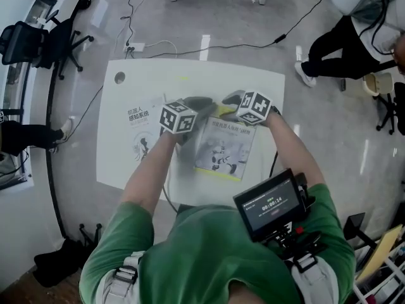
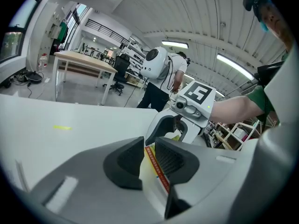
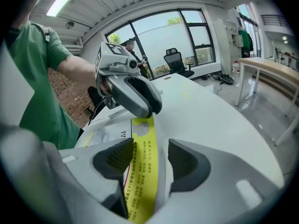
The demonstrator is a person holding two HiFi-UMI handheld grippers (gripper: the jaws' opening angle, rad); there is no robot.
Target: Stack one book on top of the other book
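Left fingers (image 2: 175, 161) grip book (image 1: 223, 151), lengthwise toward person

A green short-sleeved shirt (image 1: 209, 252) with grey straps (image 1: 123, 276) is worn, and the left gripper (image 2: 148, 157) and right gripper (image 3: 150, 160) are pale grey with dark ribbed fingers (image 2: 124, 164).

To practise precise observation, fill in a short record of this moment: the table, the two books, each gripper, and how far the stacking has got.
table: white, holds both books
yellow-spined book: mid-table, at both grippers
second book: flat, leftward in the head view, nothing on it
left gripper: shut on the yellow-spined book's edge
right gripper: jaws open, yellow spine between them, ungripped
stacking: not yet done
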